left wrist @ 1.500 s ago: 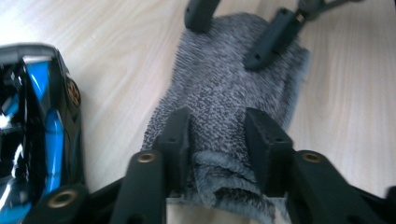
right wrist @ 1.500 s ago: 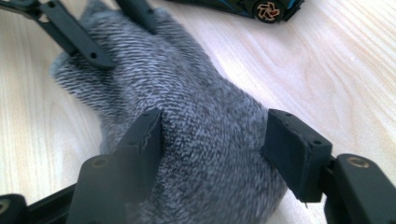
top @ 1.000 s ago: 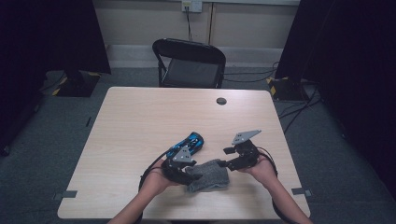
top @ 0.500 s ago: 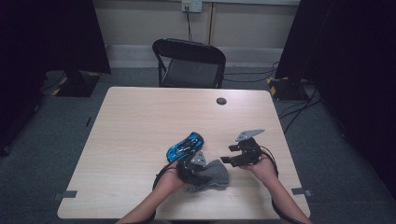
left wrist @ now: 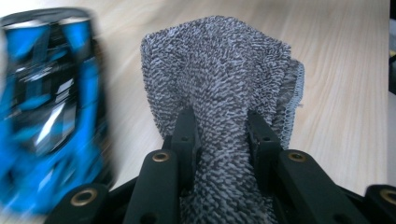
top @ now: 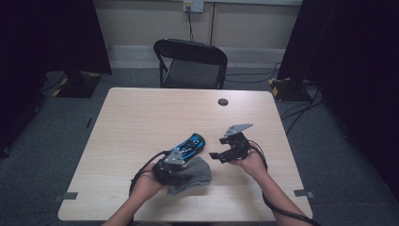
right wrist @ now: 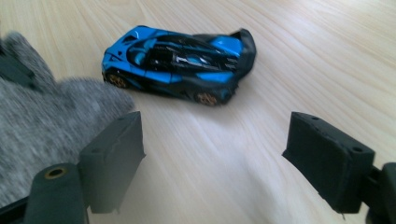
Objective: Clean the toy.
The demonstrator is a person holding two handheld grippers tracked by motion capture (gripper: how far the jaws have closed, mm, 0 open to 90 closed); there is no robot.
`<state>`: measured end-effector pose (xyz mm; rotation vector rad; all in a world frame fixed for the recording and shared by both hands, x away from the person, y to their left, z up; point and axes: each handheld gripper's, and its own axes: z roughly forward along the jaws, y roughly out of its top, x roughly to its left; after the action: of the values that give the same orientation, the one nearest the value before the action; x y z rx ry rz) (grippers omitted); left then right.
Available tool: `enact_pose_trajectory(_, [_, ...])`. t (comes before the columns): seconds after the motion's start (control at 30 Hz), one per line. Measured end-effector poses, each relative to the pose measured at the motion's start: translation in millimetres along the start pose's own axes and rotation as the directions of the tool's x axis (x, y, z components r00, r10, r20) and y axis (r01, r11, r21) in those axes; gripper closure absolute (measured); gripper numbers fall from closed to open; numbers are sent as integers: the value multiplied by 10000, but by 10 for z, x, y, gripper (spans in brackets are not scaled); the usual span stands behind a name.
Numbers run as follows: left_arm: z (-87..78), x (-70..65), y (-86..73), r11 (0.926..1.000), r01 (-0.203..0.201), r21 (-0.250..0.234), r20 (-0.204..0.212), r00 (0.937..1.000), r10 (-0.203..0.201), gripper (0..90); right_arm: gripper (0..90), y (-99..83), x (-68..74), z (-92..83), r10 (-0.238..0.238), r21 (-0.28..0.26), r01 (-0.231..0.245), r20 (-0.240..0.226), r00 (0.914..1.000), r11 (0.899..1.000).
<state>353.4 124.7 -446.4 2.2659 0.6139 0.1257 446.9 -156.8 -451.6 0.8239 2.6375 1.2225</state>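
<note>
Pale wood grain runs across your counter, which stands on grey carpet with a black folding chair pushed up at its far edge and a small dark round disc lying near that edge.

Your left gripper sits low at the near side of the counter, and its fingers have just been closing: they now pinch a bunched fold of the grey cloth between them, the terry pile squeezed narrow where the pads press in. From the left gripper view the cloth rises beyond the fingers in a soft hump, with a stitched hem showing along its right edge. In the high view the rest of the cloth lies on the counter beside and under that gripper.

Your blue toy car rests on its wheels just beyond the cloth, near your left hand. In the right gripper view the car sits side-on, its front end just beside the cloth; whether they touch you cannot tell.

Your right gripper hovers to the right of the car, well apart from the cloth. Its fingers have just been opening and stand wide with only bare counter between them.
</note>
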Motion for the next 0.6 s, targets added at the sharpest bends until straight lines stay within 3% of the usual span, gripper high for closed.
enact_pose_trajectory(0.17, [-306, 138, -171, 9978, 603, -287, -711, 9955, -622, 695, 160, 198, 68, 188, -402, 118, 403, -152, 9991, 9991])
enact_pose_trajectory(0.3, [-473, 286, -264, 9934, 1017, -532, -1430, 9838, -1084, 691, 153, 328, 94, 367, -531, 90, 535, -325, 9981, 9985])
enact_pose_trajectory(0.6, [-617, 587, -552, 9690, 2319, -857, -2511, 9361, -2462, 691, 157, 528, 217, 760, -1554, 666, 1584, -483, 9867, 9851])
